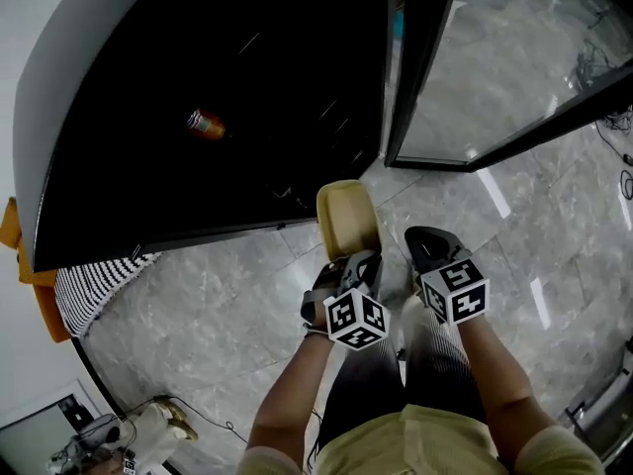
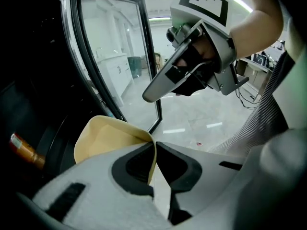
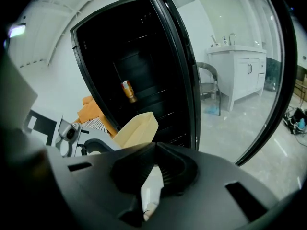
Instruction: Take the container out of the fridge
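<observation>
One container (image 1: 346, 216), cream plastic, thin-walled; likely light, slightly flexible, smooth. Location: outside the open fridge (image 1: 198, 87), above the floor (image 1: 227, 295). Rim wall pinched by left gripper (image 2: 154, 147) fingers (image 2: 132, 164), judged the best hold. Right gripper (image 3: 156, 150) closed, empty.

Grey marble floor (image 1: 227, 305), glossy, light strips reflected. Orange can (image 1: 205, 124) alone in dark. Striped cloth (image 1: 94, 283) at left, orange fabric (image 1: 47, 310) just beside it. White cabinet (image 3: 240, 75) far back, grey chair (image 3: 209, 87) beside it. Cables (image 1: 611, 117) on floor, right edge.
</observation>
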The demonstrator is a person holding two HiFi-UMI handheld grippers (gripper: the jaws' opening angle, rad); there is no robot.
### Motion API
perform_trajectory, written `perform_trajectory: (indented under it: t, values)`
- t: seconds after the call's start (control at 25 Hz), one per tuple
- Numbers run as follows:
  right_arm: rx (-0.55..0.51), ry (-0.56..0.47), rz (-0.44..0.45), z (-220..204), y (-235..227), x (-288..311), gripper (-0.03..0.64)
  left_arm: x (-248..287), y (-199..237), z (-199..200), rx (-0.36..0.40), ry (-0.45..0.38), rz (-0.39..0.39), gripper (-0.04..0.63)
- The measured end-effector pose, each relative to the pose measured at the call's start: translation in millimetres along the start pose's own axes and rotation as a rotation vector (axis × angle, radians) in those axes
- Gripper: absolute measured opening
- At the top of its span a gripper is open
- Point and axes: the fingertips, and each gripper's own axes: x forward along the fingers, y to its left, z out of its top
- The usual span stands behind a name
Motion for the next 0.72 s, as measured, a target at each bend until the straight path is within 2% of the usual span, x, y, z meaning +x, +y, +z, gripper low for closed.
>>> perform_trajectory:
  t: [0.32, 0.44, 0.72]
  values:
    - [-0.023, -0.048, 0.016, 31, 22, -36, 0.029, -51, 21, 34, -0.047, -0.061, 0.062, 0.035]
    - [-0.049, -0.066, 0.034, 43, 30, -56, 0.029, -69, 18, 55, -0.068, -0.097, 0.064, 0.035]
    - [-0.074, -0.093, 0.048, 66, 39, -86, 0.029, -102, 8, 77, -0.045, -0.110, 0.055, 0.035]
